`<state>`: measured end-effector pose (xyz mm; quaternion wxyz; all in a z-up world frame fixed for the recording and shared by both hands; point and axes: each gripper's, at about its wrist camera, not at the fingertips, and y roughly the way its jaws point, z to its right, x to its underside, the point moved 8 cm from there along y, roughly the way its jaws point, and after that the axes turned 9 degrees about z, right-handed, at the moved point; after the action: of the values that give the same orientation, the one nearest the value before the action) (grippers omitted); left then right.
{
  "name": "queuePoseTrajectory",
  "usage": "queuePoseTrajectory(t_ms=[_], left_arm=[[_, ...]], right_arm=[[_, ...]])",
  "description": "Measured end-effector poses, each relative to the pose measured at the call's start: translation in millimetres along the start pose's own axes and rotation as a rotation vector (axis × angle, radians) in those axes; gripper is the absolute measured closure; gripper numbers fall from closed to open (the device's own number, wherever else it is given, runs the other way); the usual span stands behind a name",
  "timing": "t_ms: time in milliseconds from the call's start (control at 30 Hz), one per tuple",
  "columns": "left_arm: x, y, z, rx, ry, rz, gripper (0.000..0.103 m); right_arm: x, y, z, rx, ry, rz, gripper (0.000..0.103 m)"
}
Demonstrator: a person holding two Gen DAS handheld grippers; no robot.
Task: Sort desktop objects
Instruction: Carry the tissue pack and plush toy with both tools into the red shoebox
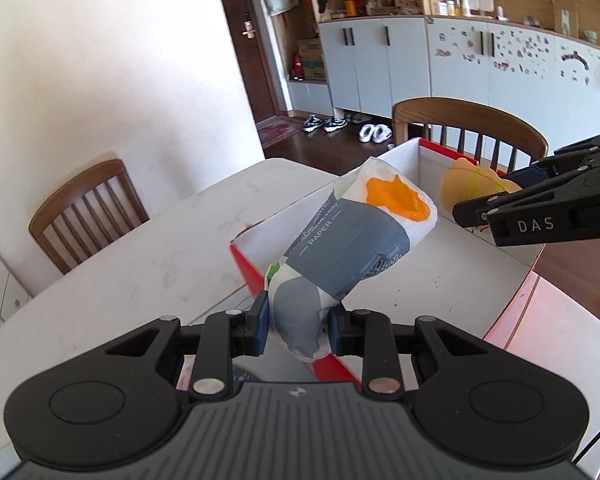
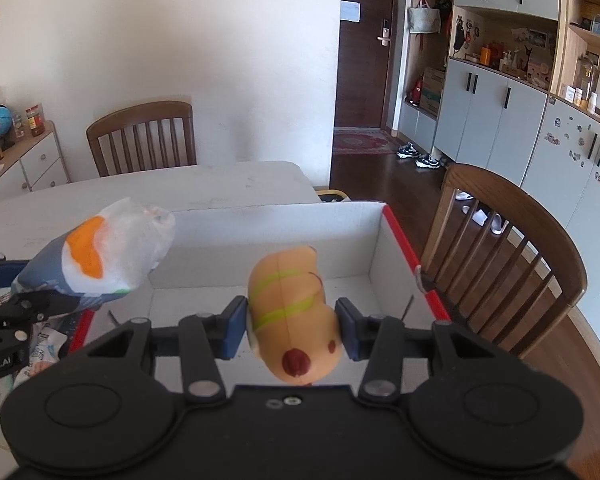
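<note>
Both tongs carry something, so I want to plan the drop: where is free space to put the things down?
The box floor is bare between its white walls, under the toy. The table is bare from the box's left wall toward the chair. It is crowded by the tissue pack in the left tongs, near the right tongs.

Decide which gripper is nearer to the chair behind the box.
Right. The right gripper, holding the toy, is over the box on the chair's side; the left gripper, holding the tissue pack, is at the box's opposite side.
</note>
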<state>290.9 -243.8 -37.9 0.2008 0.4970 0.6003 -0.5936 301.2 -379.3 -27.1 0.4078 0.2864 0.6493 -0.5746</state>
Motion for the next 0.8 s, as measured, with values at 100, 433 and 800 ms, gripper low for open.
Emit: queuePoseTrajectory(t_ms=[100, 433, 800], left_arm=[[-4.6, 8.4, 7.8, 0.014, 0.034, 0.000, 0.076], [-12.0, 43.8, 27.5, 0.100, 0.115, -0.056, 0.076], [-4.1, 89.6, 40.8, 0.157, 0.206, -0.200, 0.076]], right_arm=[[0.8, 3.6, 5.2, 0.009, -0.005, -0.004, 0.056], [11.8, 17.6, 24.1, 0.038, -0.009, -0.047, 0.056], [23.8, 44.5, 30.8, 0.011, -0.041, -0.136, 0.056]])
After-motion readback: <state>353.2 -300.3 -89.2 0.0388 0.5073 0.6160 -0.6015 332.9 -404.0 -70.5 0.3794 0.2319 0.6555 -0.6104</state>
